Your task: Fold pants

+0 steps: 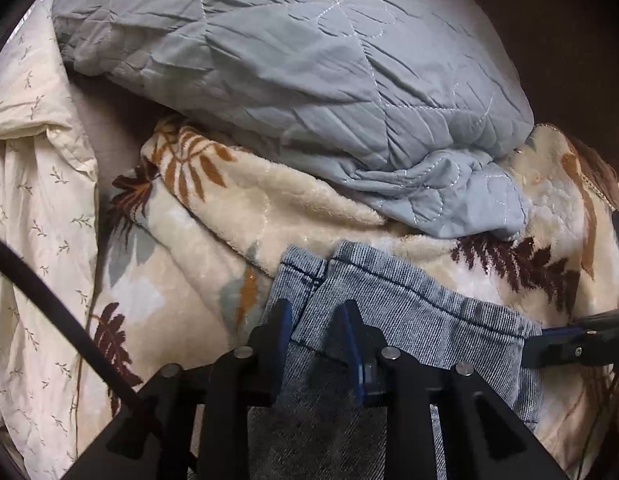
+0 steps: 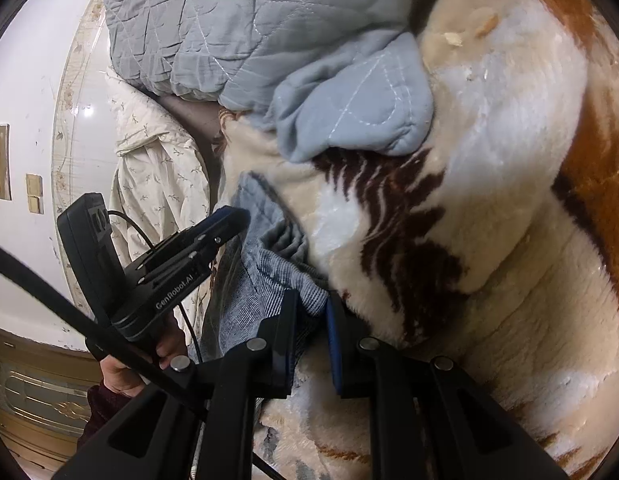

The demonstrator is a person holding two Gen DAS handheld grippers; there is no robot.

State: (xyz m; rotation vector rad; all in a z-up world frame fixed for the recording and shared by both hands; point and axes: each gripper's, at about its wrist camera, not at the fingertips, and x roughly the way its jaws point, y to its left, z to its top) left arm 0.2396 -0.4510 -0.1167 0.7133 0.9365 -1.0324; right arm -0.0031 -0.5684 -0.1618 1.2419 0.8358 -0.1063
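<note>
Straddling the folded denim pants (image 1: 389, 312), left claw (image 1: 317, 320) stands partly open, pads either side of the cloth but apparently not pressing. Right claw (image 2: 311, 320) sits nearly shut, pinching the pants' corner edge. Pants lie on the fleece leaf-print blanket (image 1: 197, 240) on the bed; grey quilt (image 1: 289, 80) heaped beyond. Risk: plush, uneven blanket lets the fold slide or gape on release; a one-sided pull could skew the hems.
</note>
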